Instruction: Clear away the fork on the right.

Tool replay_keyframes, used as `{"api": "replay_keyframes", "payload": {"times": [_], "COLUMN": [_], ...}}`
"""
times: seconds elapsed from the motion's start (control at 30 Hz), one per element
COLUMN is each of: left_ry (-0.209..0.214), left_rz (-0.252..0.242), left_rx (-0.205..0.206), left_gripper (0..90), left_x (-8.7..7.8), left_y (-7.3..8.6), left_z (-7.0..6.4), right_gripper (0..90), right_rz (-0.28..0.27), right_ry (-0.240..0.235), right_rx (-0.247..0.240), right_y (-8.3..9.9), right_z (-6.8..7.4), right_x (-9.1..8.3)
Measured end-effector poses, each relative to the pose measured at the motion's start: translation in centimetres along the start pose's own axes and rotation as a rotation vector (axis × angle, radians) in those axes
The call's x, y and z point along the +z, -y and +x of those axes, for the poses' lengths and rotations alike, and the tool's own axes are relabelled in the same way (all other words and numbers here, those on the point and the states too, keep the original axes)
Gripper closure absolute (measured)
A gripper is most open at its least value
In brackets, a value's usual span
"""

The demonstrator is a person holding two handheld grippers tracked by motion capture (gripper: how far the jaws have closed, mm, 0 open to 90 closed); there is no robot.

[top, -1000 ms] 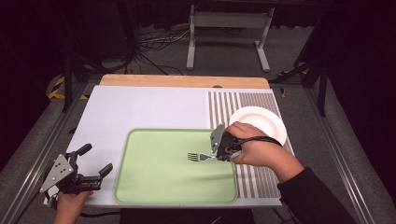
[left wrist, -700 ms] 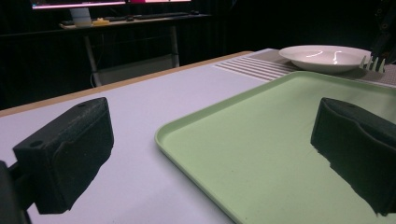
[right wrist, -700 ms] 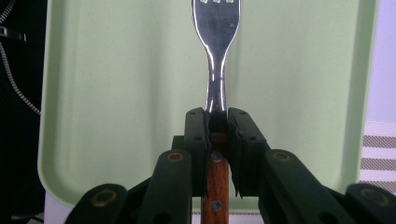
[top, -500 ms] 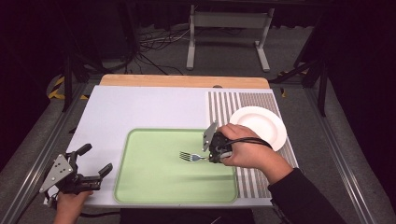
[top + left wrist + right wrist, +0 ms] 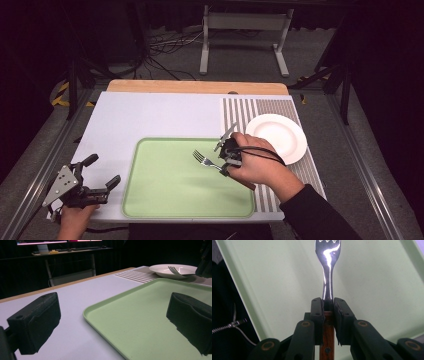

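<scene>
Right gripper (image 5: 328,305) clamps the fork (image 5: 327,270) over the green tray (image 5: 274,277); its wooden handle shows seemingly between the jaws.

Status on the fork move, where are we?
Done: the right gripper is shut on the fork, jaws pinching its neck where metal meets the wooden handle. In hand: fork carried over the green tray, tines pointing left. Left: setting it down; it looks off the surface, though I can't be sure. The left gripper waits open at the tray's near-left corner.
</scene>
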State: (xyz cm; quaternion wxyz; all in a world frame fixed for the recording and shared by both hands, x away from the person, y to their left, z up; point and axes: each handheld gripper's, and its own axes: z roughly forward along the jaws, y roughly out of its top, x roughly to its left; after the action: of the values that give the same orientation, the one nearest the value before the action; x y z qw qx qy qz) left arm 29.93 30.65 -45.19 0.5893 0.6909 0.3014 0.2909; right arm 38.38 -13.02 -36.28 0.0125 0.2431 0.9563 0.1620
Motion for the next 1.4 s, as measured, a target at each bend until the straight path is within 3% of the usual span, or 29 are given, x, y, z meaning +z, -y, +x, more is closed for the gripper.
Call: {"api": "replay_keyframes", "payload": {"times": [0.13, 0.33, 0.47, 0.53, 0.93, 1.4], "left_ry": [0.003, 0.0, 0.002, 0.002, 0.0, 0.001], "left_rz": [0.0, 0.0, 0.0, -0.001, -0.002, -0.004], "left_rx": [0.001, 0.001, 0.001, 0.0, -0.003, -0.003], "left_gripper": [0.0, 0.0, 0.0, 0.0, 0.0, 0.0], "left_x": [0.0, 0.0, 0.0, 0.0, 0.0, 0.0], "left_y": [0.0, 0.0, 0.0, 0.0, 0.0, 0.0], "left_z": [0.0, 0.0, 0.0, 0.0, 0.0, 0.0], "right_gripper": [78.8, 78.8, 78.7, 78.8, 78.7, 78.7], "right_rz": [0.01, -0.01, -0.016, -0.014, -0.017, 0.011], "right_ry": [0.02, 0.016, -0.014, 0.015, 0.062, 0.066], "right_rx": [0.083, 0.154, 0.237, 0.253, 0.349, 0.377], "right_y": [-0.1, -0.1, -0.2, -0.3, -0.5, -0.8], "right_z": [0.1, 0.2, 0.3, 0.4, 0.0, -0.2], "right_x": [0.3, 0.7, 0.8, 0.9, 1.3, 2.6]}}
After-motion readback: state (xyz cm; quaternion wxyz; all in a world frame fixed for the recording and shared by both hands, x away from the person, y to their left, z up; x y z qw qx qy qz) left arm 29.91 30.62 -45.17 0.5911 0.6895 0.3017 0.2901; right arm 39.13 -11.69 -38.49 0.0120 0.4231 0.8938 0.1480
